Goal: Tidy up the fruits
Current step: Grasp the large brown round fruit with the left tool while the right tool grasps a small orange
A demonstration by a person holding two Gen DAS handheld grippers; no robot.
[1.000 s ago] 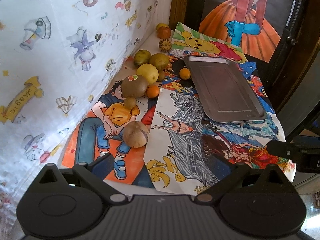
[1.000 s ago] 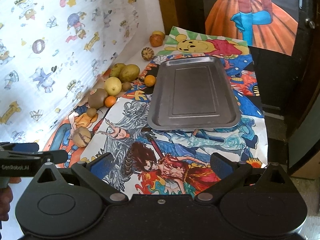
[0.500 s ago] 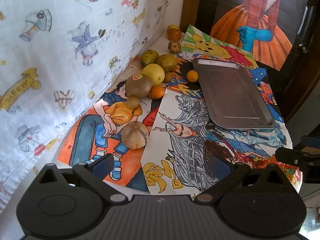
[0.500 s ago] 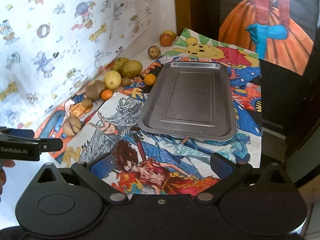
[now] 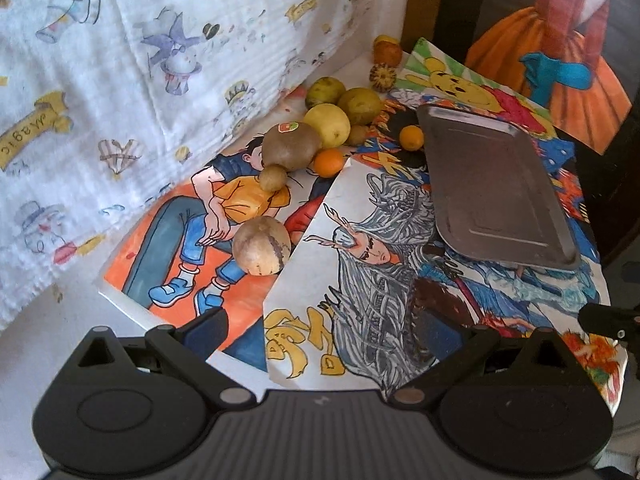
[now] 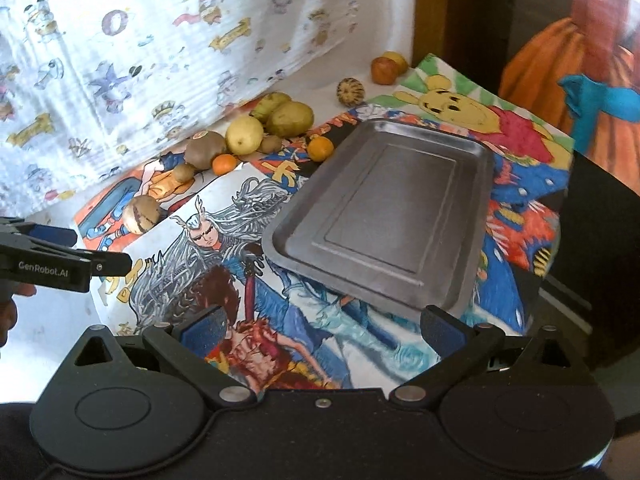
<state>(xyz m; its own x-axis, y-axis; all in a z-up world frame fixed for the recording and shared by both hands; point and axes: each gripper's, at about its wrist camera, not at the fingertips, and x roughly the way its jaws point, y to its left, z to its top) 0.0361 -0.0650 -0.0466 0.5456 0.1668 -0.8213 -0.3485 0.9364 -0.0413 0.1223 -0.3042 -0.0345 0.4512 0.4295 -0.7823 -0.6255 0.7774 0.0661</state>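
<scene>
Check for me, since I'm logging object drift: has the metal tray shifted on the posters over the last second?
No. The metal tray keeps its far corner beside the small orange, as before; only the cameras moved.

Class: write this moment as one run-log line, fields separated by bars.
left gripper open, empty | right gripper open, empty | tray bare | fruits beside tray, by cloth | nothing placed yet

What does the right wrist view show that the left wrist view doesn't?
Only the right wrist view shows the left gripper from the side with its printed label, and the whole metal tray including its far right rim. Only the left wrist view shows a tip of the right gripper at its edge. Both show the empty tray, the fruits along the cloth, and the cracked brown fruit lying nearest.
</scene>
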